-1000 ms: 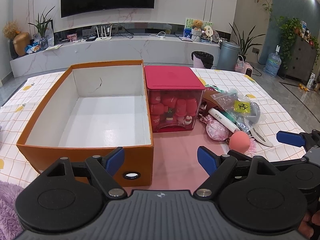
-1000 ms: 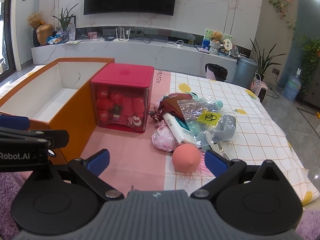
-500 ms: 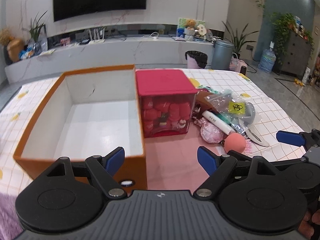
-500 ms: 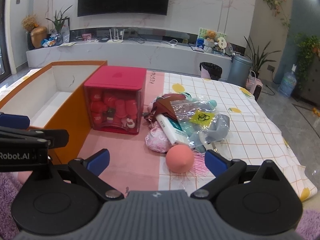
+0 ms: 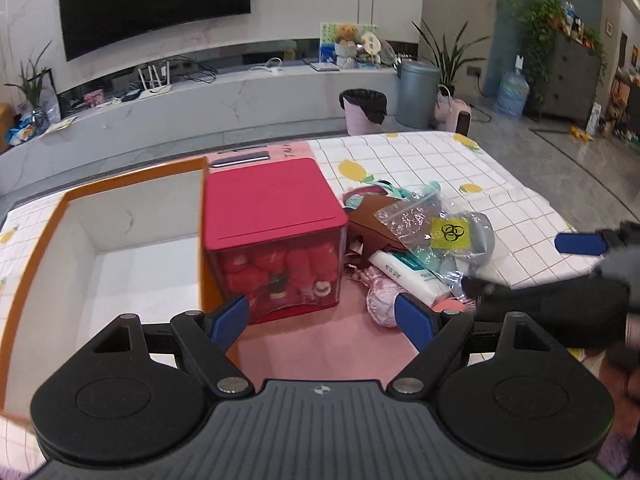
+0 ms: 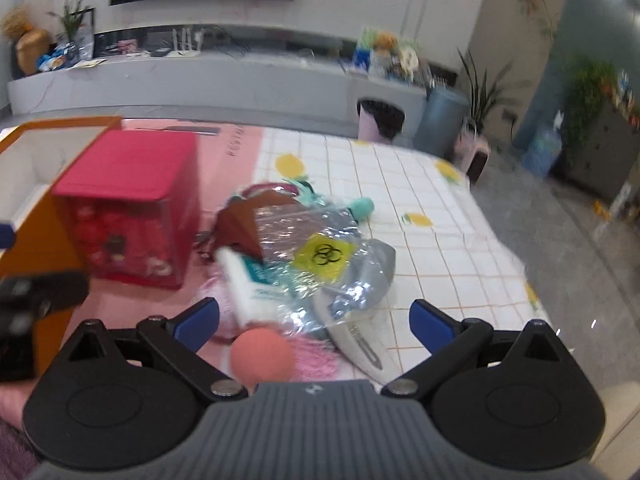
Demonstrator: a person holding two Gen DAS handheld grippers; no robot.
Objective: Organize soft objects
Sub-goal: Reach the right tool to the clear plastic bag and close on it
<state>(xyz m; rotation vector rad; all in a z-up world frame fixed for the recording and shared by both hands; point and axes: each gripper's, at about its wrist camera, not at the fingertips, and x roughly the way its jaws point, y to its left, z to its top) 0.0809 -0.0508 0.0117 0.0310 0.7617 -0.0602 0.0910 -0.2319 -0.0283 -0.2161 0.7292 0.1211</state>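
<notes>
An open orange box (image 5: 52, 240) with a white inside stands at the left; it also shows in the right wrist view (image 6: 36, 236). A red-lidded clear cube (image 5: 276, 224) of red soft items stands beside it. To its right lies a pile: a clear biohazard bag (image 6: 324, 256), a white tube (image 5: 404, 276), a pink fluffy item (image 5: 380, 300) and a salmon ball (image 6: 262, 358). My left gripper (image 5: 322, 318) is open and empty, in front of the cube. My right gripper (image 6: 314, 320) is open and empty, with the ball low between its fingers.
The table has a pink mat (image 5: 320, 344) and a white checked cloth (image 6: 440, 248). Grey scissors (image 6: 360, 344) lie by the ball. The right gripper's arm (image 5: 560, 296) crosses the right of the left wrist view. A TV bench and bins stand behind the table.
Both grippers have moved forward and risen over the table. The right one has closed in on the pile, so the ball now sits low between its fingers. Both stay open.
</notes>
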